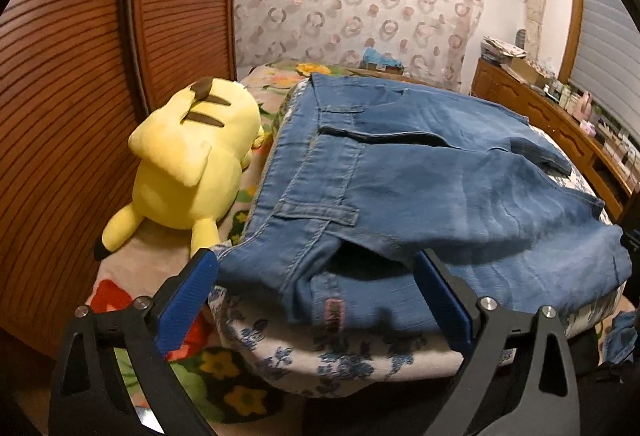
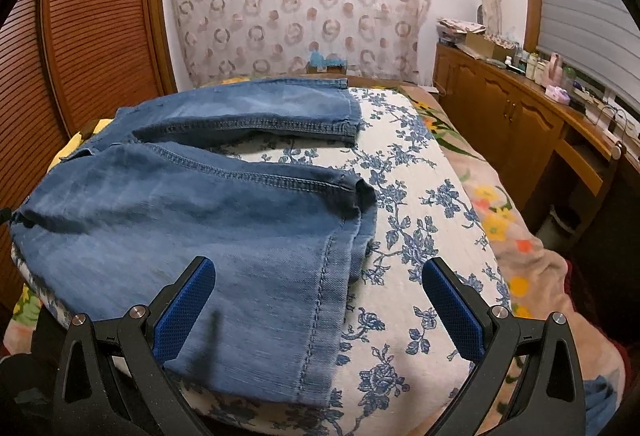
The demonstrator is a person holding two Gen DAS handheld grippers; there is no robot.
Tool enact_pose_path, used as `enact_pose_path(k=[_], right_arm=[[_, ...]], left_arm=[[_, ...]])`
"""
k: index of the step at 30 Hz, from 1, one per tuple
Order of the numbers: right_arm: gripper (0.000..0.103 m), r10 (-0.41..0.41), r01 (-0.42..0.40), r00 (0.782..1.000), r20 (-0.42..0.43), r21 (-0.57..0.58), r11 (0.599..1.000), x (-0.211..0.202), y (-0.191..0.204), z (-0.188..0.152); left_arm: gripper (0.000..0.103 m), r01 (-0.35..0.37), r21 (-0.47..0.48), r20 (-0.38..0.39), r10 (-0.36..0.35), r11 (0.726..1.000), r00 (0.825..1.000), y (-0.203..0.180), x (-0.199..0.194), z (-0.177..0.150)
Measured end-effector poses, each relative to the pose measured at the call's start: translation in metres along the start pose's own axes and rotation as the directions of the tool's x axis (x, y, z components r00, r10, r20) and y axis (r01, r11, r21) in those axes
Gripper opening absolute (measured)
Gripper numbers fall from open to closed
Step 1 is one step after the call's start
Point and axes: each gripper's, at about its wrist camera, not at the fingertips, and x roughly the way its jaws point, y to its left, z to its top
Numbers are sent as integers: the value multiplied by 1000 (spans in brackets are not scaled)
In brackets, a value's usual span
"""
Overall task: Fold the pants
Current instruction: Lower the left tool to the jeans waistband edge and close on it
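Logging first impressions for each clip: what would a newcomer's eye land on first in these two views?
Blue jeans lie spread on a blue-flowered white cushion, the waistband toward the open left gripper and the leg hems before the open right gripper. A bright yellow plush toy lies left of the waistband. Behind, a circle-patterned curtain covers the far wall.

The blue jeans [image 1: 420,172] lay flat on a white cloth with blue flowers. The waist end with its belt loops was on the left. The two short legs [image 2: 224,204] lay side by side, a little apart.
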Motion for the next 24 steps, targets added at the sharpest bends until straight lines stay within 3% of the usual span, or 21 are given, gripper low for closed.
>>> enact_pose_path(k=[3, 6, 10, 24], right_arm=[[103, -3, 3, 1000, -8, -2, 1000, -4, -1, -1], [103, -3, 3, 1000, -13, -6, 1000, -9, -2, -1], [103, 4, -4, 1000, -19, -1, 1000, -14, -4, -1], [103, 19, -19, 998, -58, 1, 1000, -19, -12, -2]], left_arm=[[95, 8, -22, -8, -8, 1000, 1000, 5, 2, -3], [72, 9, -25, -28, -9, 1000, 1000, 9, 7, -7], [56, 6, -60, -60, -10, 998, 998, 19, 14, -11], [56, -34, -51, -98, 29, 998, 995, 20, 24, -17]])
